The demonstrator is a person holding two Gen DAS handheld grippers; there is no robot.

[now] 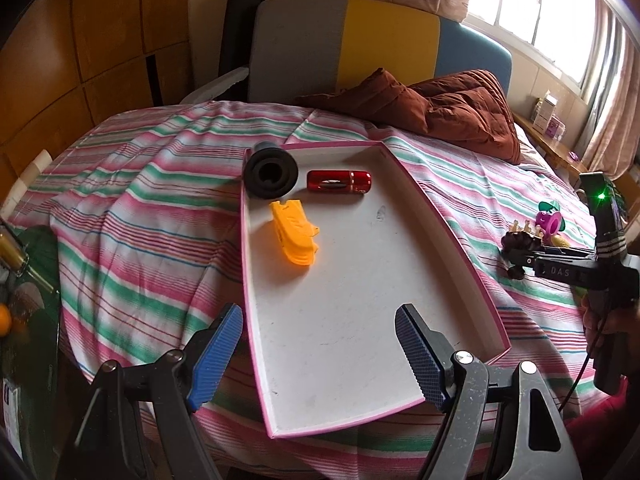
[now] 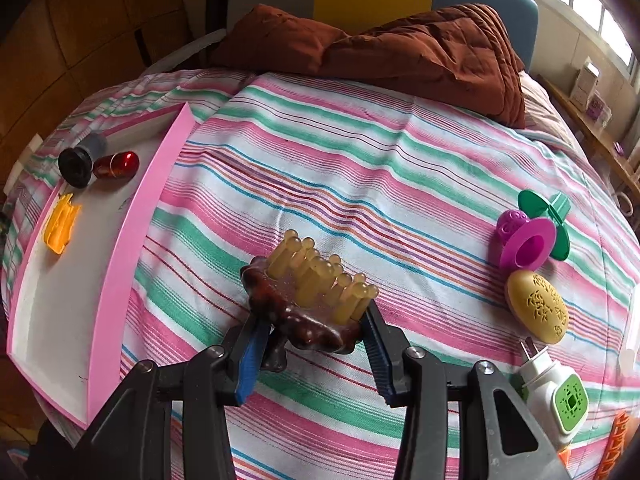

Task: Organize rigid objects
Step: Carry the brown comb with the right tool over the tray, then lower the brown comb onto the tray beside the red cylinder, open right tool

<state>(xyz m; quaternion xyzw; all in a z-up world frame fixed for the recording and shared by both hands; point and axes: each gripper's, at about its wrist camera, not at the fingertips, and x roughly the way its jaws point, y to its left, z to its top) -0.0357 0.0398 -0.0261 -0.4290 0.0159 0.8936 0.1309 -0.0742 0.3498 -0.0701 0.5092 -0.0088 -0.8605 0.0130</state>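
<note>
Left gripper (image 1: 320,354) hangs with jaws wide and empty over the near end of the pink tray (image 1: 460,240). Right gripper (image 2: 312,352) has jaws clamped on the brown brush (image 2: 308,300), just above the striped bed, right of the tray. Brush looks light; base probably stiff and glossy, maybe slick, nubs likely rubbery, so hold the base sides.

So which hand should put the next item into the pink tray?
Probably right: the right gripper already clamps the brown massage brush beside the tray. The left gripper hangs open and empty over it.
</note>
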